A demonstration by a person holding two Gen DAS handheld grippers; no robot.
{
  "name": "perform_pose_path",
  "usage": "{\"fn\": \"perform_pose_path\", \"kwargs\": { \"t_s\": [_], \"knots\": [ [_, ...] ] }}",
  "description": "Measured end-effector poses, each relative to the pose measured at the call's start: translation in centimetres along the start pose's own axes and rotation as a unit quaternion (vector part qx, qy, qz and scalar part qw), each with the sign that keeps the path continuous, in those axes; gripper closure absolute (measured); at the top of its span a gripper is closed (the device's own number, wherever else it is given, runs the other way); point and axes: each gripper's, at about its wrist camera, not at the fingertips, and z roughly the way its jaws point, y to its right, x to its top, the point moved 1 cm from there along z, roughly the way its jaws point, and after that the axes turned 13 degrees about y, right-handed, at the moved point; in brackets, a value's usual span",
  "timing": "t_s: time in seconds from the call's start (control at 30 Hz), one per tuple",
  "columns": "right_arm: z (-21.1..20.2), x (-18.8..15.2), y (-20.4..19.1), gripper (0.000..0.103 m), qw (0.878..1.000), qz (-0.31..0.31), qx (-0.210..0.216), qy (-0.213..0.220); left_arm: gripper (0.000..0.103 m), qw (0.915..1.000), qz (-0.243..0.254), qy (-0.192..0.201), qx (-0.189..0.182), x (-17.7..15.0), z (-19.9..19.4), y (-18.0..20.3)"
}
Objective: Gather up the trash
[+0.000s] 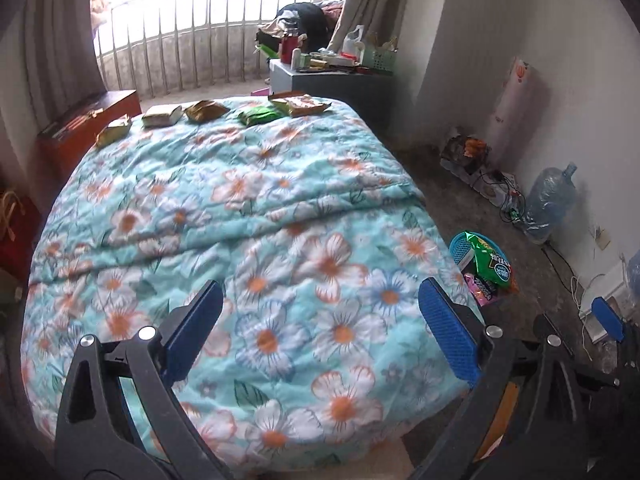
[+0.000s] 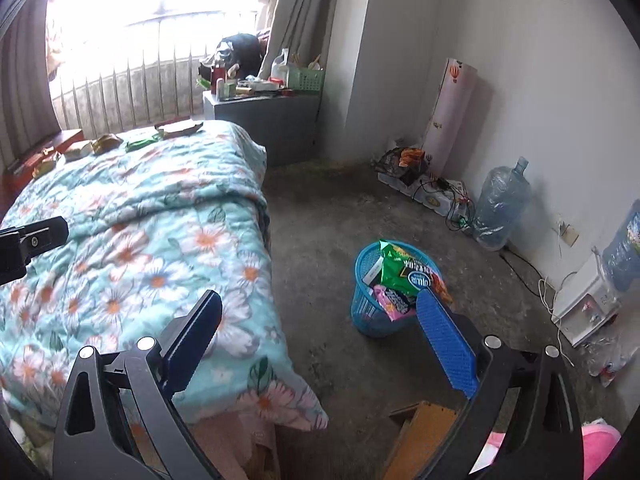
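Note:
Several snack wrappers lie in a row at the far end of the bed: a yellow one (image 1: pixel 114 130), a gold one (image 1: pixel 204 111) and a green one (image 1: pixel 259 115) (image 2: pixel 140 143) among them. A blue mesh basket (image 2: pixel 364 312) (image 1: pixel 460 240) stands on the floor right of the bed. It holds a green bag (image 2: pixel 400 268) (image 1: pixel 490 260) and a pink wrapper (image 2: pixel 394 300). My left gripper (image 1: pixel 320 286) hovers open over the near part of the floral quilt (image 1: pixel 280 208), with nothing between its fingers. My right gripper (image 2: pixel 319 296) is open and empty above the floor, between the bed's edge and the basket.
A grey cabinet (image 2: pixel 260 120) crowded with bottles stands beyond the bed. Along the right wall are a large water jug (image 2: pixel 500 204), cables, boxes and a white appliance (image 2: pixel 588 304). A wooden box (image 2: pixel 420 428) sits near my right gripper. A red-brown chest (image 1: pixel 80 132) flanks the bed's left.

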Motion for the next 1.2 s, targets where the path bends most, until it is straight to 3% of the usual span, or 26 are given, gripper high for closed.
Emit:
{"fn": "perform_pose_path", "kwargs": {
  "t_s": [0.3, 1.2],
  "knots": [
    [-1.9, -3.4, 0.7, 0.008, 0.999, -0.009, -0.017, -0.044, 0.009, 0.9989, 0.021, -0.034, 0.025, -3.9, -1.2, 0.4],
    [-2.4, -3.7, 2.2, 0.008, 0.999, -0.005, -0.021, -0.046, 0.009, 0.9982, 0.041, -0.025, 0.035, -3.6, -2.2, 1.3]
  ]
}}
